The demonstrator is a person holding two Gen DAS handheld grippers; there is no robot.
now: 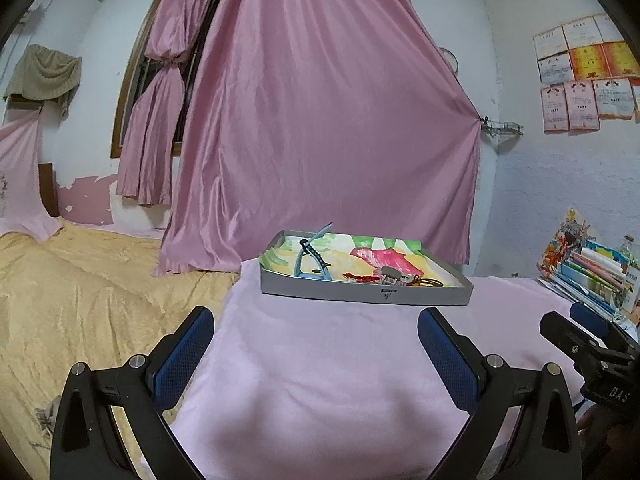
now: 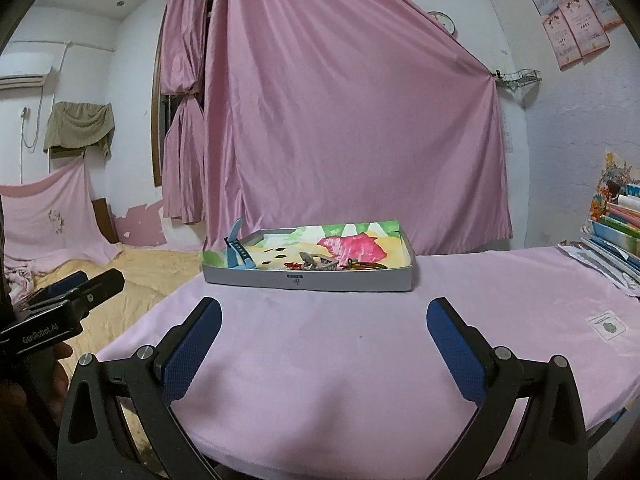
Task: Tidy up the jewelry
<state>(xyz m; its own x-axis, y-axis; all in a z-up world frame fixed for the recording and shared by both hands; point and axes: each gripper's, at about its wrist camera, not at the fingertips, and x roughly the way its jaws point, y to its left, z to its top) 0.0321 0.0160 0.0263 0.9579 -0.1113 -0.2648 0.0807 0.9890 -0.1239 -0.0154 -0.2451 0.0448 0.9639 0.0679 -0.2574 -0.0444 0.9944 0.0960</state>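
Pink cloth (image 1: 320, 380) covers the flat surface under both grippers, and on it, well ahead of them, sits a shallow grey tray (image 1: 360, 294) lined with a brightly painted sheet in green, yellow and red. The jewelry lies inside the tray: a light blue watch strap (image 1: 316, 258) stands curled near the left end, one tip rising above the tray wall, while a grey hair clip (image 1: 394, 274) rests near the front wall toward the right, with a small red piece (image 1: 360, 277) just to its left and some brownish-orange hair bands (image 1: 430, 282) just to its right. From the right wrist the same pieces show in the same order, the strap (image 2: 239, 254) at the left end, the clip (image 2: 318, 262) near the middle front and the bands (image 2: 366, 266) beside it. The left gripper (image 1: 316, 336) hangs low over the cloth with its blue-padded jaws spread wide and nothing between them. The right gripper (image 2: 324, 328) is likewise held just above the cloth, jaws wide apart and empty, short of the tray's front wall. Each gripper appears at the edge of the other's view. A large pink curtain (image 1: 320, 120) hangs behind the tray, a yellow bedspread (image 1: 80, 292) lies to the left, and a pile of books (image 2: 616, 232) is stacked at the far right
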